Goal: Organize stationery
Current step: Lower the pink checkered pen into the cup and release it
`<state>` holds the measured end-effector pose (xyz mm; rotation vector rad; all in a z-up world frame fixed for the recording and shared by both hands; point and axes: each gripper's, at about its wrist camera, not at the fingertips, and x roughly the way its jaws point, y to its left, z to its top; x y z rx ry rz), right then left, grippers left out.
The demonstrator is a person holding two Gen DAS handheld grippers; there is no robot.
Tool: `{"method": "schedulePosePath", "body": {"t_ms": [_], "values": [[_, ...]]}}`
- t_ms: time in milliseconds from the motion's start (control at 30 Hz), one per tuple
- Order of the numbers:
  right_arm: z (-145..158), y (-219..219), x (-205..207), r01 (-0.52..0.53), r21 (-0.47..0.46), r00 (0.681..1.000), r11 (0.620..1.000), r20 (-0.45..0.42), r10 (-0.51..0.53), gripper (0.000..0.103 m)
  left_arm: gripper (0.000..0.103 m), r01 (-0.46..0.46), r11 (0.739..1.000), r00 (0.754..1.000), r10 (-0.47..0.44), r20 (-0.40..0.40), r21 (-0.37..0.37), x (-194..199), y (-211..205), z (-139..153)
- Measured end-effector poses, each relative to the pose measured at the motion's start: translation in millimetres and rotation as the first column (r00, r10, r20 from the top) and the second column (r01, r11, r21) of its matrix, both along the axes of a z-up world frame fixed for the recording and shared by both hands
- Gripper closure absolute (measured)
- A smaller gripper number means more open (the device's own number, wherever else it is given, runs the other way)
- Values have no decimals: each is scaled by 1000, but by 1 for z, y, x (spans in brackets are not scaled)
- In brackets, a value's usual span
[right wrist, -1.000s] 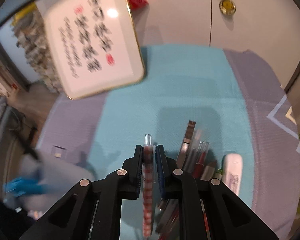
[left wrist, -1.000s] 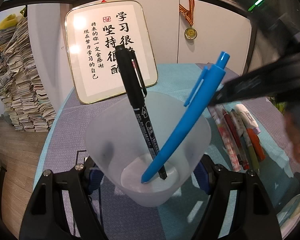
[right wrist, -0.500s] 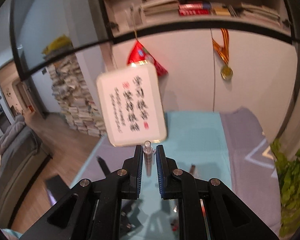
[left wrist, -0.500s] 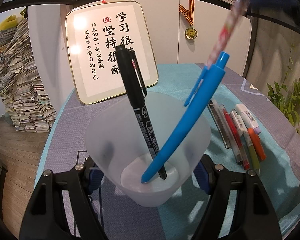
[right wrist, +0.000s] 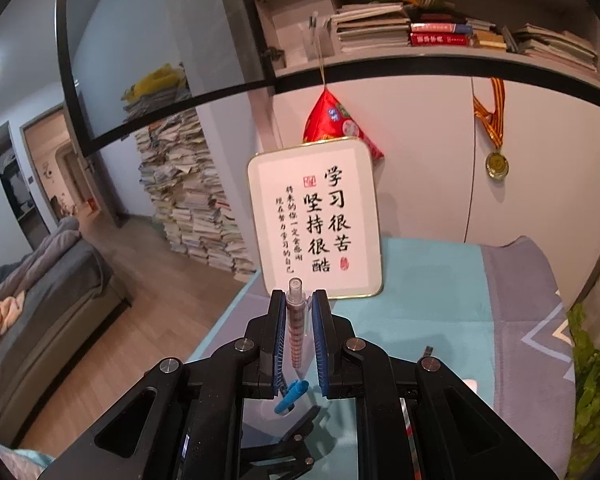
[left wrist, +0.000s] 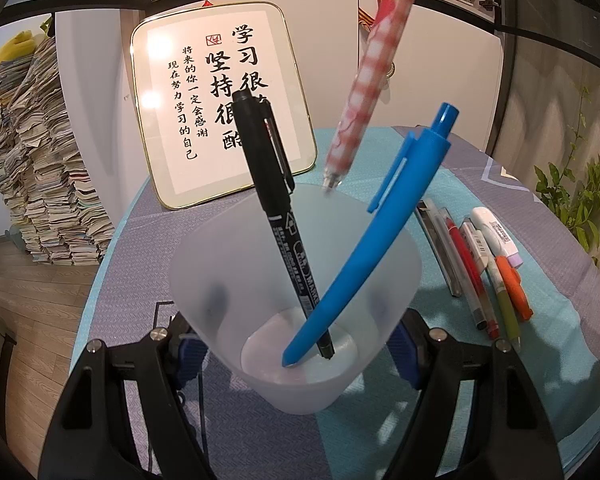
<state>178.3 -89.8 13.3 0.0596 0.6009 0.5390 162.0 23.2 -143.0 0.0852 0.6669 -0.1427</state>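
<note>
Steadying a frosted translucent plastic cup (left wrist: 296,292) on the bench (left wrist: 580,360), left tongs (left wrist: 296,344) clamp its sides.
Beyond, right tongs (right wrist: 298,320) grip a red-checked clear pen (left wrist: 364,80), tip poised above the rim, apparently ready to drop in.
</note>
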Motion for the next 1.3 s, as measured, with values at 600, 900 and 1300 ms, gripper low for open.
{"method": "schedulePosePath", "body": {"t_ms": [600,900,1300], "values": [[-3,2,-5,-31,24,999,999,-19,31,89,29,0,1000,1000,0,0,0,0,0,0],[-19,8,2,-44,-6,997,999,-69,44,89,29,0,1000,1000,0,0,0,0,0,0],[-37,15,10,-59,-31,989,998,-138,54,89,29,0,1000,1000,0,0,0,0,0,0]]}}
